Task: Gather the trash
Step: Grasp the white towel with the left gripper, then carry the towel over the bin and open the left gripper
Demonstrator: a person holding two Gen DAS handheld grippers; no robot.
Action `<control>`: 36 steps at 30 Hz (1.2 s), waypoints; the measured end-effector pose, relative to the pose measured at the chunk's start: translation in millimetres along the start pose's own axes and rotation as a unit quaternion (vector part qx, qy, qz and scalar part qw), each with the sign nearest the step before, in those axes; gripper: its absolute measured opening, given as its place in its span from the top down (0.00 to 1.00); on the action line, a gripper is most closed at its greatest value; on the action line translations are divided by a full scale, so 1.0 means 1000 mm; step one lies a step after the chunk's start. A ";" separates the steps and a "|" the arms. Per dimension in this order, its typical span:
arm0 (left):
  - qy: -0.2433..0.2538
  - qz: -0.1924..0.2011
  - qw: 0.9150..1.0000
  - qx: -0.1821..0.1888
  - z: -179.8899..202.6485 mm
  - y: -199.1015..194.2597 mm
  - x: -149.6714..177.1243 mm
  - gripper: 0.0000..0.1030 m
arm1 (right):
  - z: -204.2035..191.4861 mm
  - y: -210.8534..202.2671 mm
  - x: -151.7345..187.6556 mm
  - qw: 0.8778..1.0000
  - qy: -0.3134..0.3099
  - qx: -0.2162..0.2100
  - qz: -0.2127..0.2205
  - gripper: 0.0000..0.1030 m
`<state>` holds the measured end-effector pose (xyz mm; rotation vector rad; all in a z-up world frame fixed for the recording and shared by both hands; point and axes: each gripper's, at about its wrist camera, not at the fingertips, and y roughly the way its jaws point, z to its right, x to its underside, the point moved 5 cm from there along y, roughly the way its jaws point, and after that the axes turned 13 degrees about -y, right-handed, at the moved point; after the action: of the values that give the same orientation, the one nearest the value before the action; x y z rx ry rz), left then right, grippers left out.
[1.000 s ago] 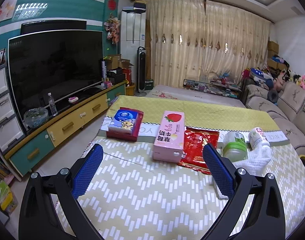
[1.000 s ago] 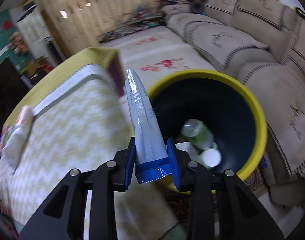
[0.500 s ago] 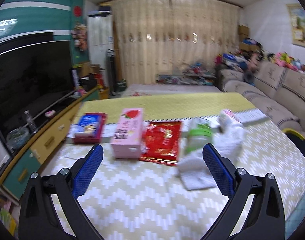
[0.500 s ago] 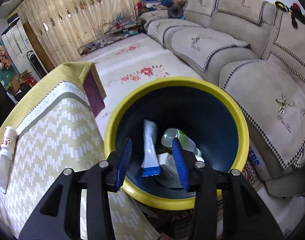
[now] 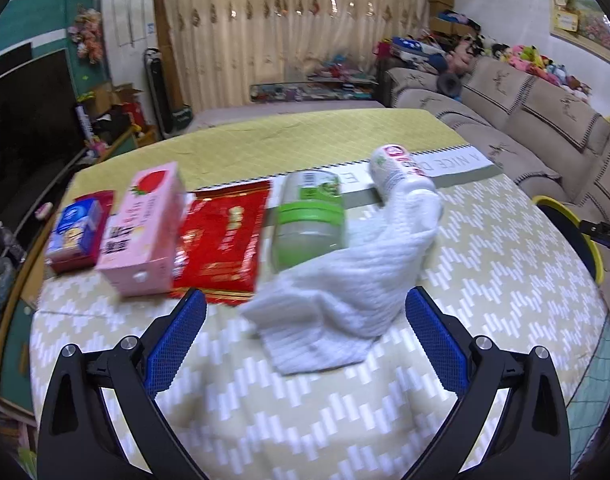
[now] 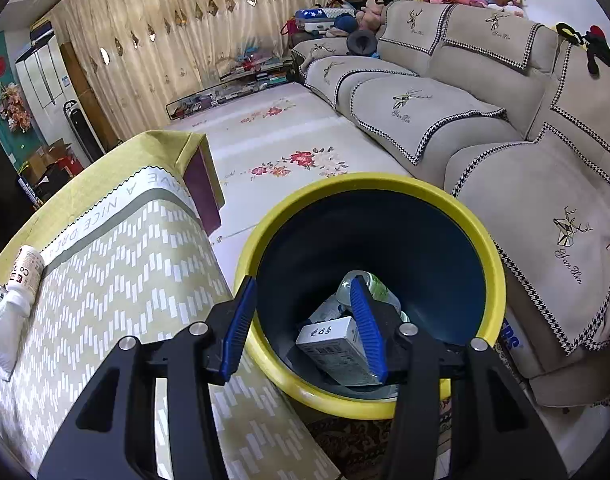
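While right tool [image 6: 301, 324] gapes, bin [image 6: 499, 280] holds trash.

Beige sofa [image 6: 445, 120] beside floral rug [image 6: 289, 148], cream curtains [image 5: 289, 36], dark television [image 5: 25, 120] at left.

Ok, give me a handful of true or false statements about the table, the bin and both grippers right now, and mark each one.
1. The right gripper hangs over the yellow-rimmed bin. True.
2. The right gripper grips a packet. False: its fingers have just been opening, with nothing between them.
3. The pink carton lies in the bin. False: it lies on the table.
4. A white cloth lies ahead of the open left gripper. True.
5. The bin is empty. False: a white box and a bottle lie inside.
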<state>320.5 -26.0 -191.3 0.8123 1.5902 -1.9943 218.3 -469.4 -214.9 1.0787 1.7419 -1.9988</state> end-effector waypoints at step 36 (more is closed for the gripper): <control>0.070 -0.049 0.988 0.126 0.139 -0.052 0.002 0.82 | 0.018 -0.030 0.008 0.999 0.023 -0.010 0.048 0.49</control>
<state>261.1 -149.6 -134.4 1.0067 1.4959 -2.2863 187.3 -477.4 -198.9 1.1878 1.6946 -1.9101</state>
